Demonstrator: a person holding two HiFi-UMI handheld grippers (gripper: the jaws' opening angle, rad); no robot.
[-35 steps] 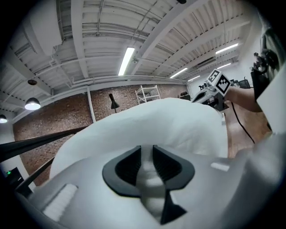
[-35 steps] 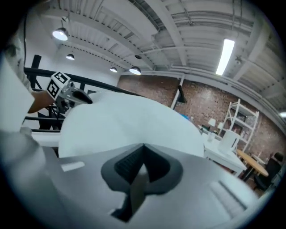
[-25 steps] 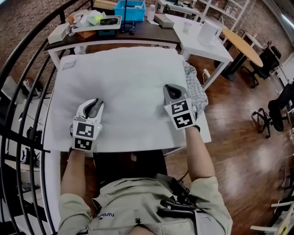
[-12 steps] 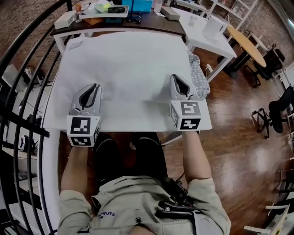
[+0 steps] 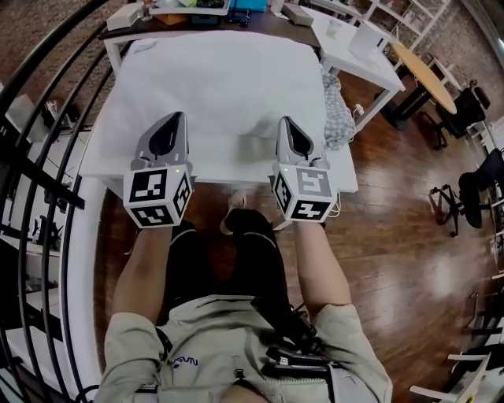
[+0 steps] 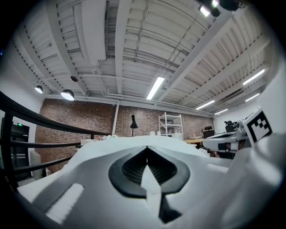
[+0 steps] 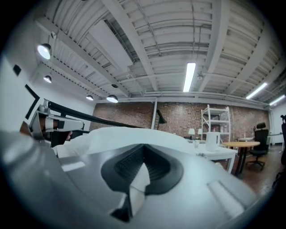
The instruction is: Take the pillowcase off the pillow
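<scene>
A white pillow in its white pillowcase covers the table in the head view. My left gripper is at the near left edge. Its jaws have just been closing and now pinch a fold of the white fabric, seen between the pads in the left gripper view. My right gripper is at the near right edge, shut on another fold of the fabric. Both grippers point level, away from the person. A wrinkle shows in the cloth between them.
A checked cloth hangs off the pillow's right side. A white side table and a round wooden table stand at the right. A black railing runs along the left. A cluttered desk is behind.
Both grippers have drawn back toward the person and risen a little, with the near edge of the fabric following. The left jaws, open a second ago, have shut on the cloth.
</scene>
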